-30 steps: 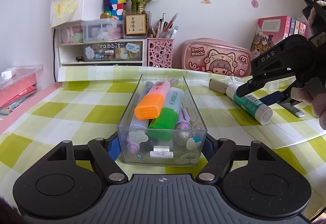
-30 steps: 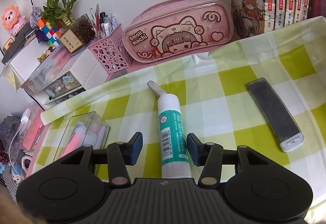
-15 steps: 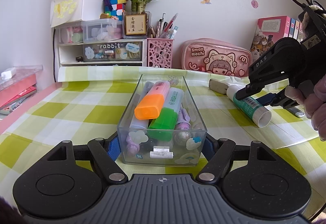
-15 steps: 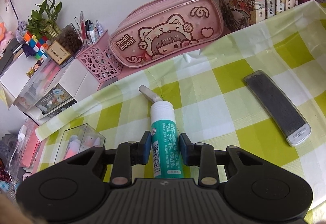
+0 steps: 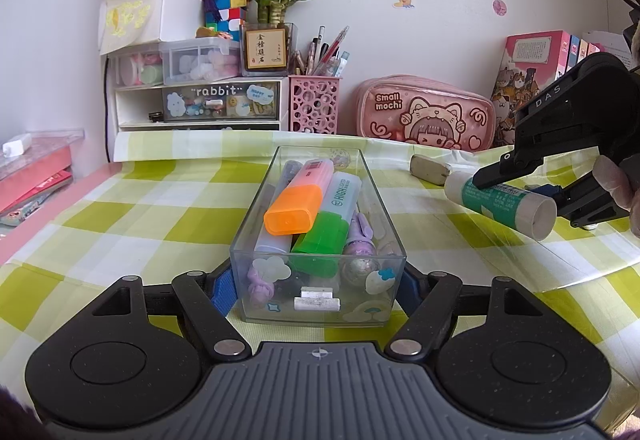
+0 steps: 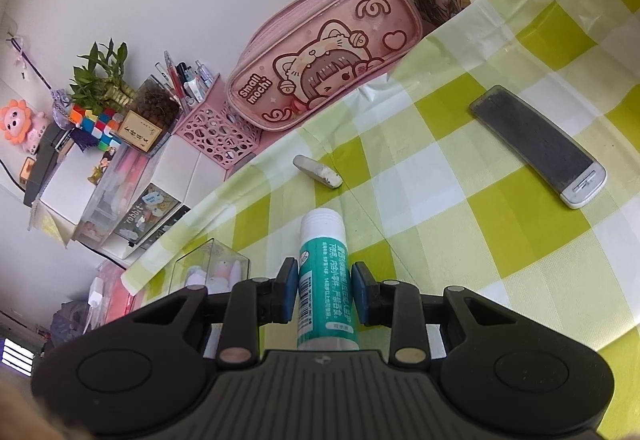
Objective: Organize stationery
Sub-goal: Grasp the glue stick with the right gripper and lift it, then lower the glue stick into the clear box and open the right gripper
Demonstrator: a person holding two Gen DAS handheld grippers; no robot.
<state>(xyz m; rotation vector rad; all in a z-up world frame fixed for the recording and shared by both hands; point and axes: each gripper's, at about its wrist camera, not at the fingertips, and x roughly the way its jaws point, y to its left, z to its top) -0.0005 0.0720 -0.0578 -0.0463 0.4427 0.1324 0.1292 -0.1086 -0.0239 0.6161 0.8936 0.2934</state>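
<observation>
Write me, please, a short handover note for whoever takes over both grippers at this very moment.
Left gripper: shut on the clear plastic box, steadying it on the checked tablecloth.
Right gripper: shut on the glue stick, which looks just lifted, to the right of the box.
Done: orange highlighter, green highlighter and small items are in the box.
Left: put the glue stick in the box; the eraser and the grey flat case lie loose on the cloth.
</observation>
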